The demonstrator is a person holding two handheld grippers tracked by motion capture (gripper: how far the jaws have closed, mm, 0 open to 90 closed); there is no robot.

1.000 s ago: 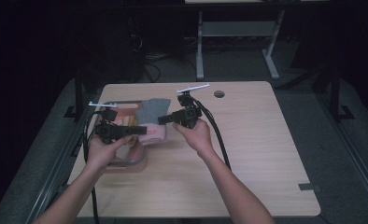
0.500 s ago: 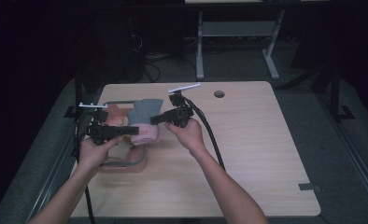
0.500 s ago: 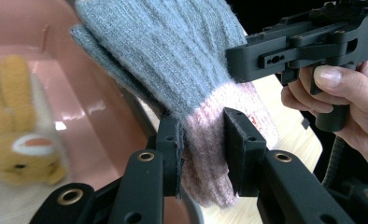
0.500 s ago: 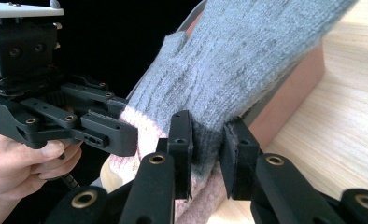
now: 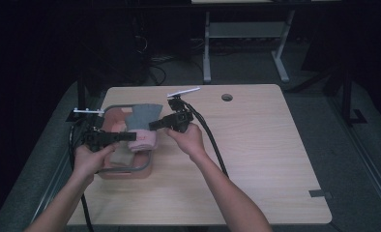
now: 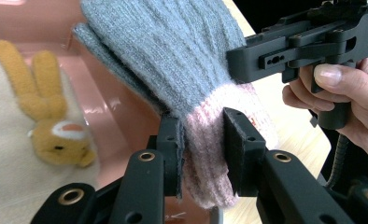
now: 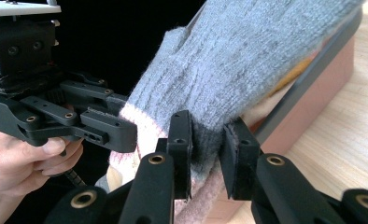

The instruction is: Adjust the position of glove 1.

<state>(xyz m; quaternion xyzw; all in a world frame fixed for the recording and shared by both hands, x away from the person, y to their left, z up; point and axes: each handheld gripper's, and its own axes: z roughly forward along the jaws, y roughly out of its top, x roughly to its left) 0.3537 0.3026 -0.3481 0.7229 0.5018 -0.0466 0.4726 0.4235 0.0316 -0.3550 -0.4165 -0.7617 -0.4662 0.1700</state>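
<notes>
A knitted sock, grey with a pink cuff (image 5: 143,126), is held over a pink basket with a grey rim (image 5: 130,170) at the table's left. My left gripper (image 5: 130,137) is shut on the pink cuff (image 6: 210,154). My right gripper (image 5: 153,125) is shut on the grey part (image 7: 247,60) just beside it. The two sets of jaws pinch the sock (image 6: 173,56) from opposite sides, a short way apart. In the left gripper view, my left gripper (image 6: 203,140) faces the right gripper (image 6: 303,42). In the right gripper view, my right gripper (image 7: 208,140) faces the left gripper (image 7: 65,116).
Inside the basket (image 6: 102,102) lies a cream cloth with a yellow bunny (image 6: 56,130). A black cable (image 5: 212,145) trails from the right gripper across the table. A round hole (image 5: 227,97) sits at the table's back edge. The wooden tabletop (image 5: 275,159) lies bare to the right.
Both hands have shifted a little to the left with the sock still gripped between them, so it now hangs more over the basket.
</notes>
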